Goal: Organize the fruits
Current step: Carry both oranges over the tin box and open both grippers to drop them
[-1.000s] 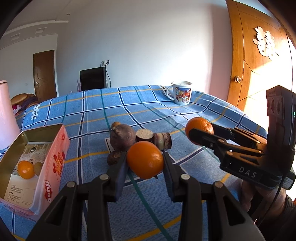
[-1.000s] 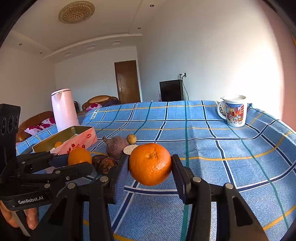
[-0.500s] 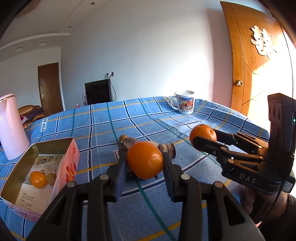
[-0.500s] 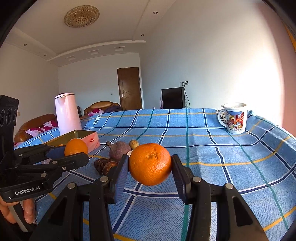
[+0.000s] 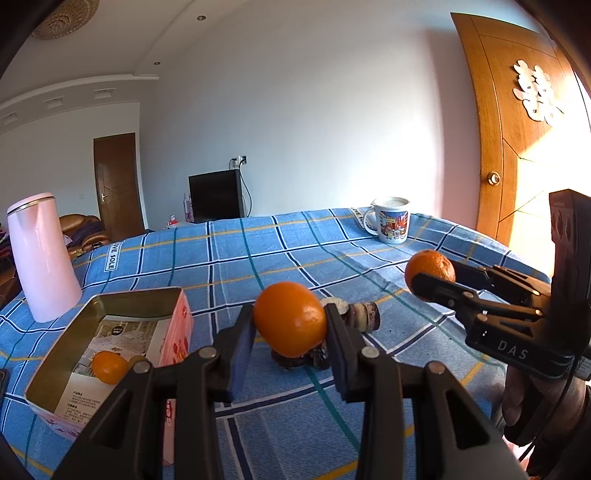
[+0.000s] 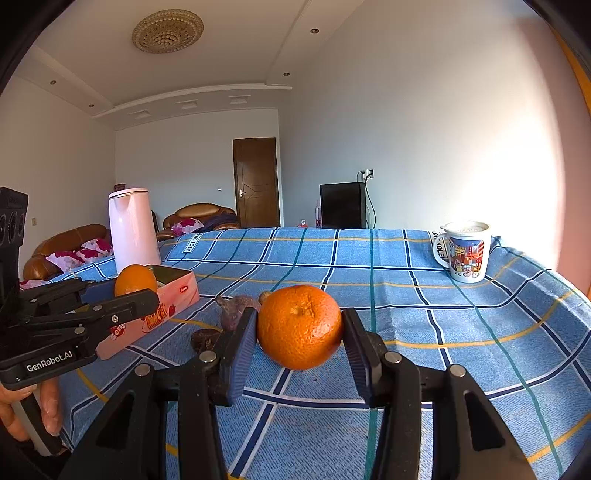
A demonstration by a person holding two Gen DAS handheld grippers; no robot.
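Room: white walls point(image 6: 424, 122); stepped white ceiling point(image 6: 229, 48) with recessed spots and round ornamental rosette point(image 6: 168, 31). Dark wooden door point(image 6: 255, 182) far ahead; black cabinet, possibly a television point(image 6: 342, 205), right of it below a wall socket. Brown leather sofa point(image 6: 201, 214) ahead-left with floral cushions. Sunlit orange door point(image 5: 517, 147) at right.

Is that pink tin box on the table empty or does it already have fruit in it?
Not empty. The open pink tin box holds one small orange with a smaller greenish fruit beside it, lying on printed paper.
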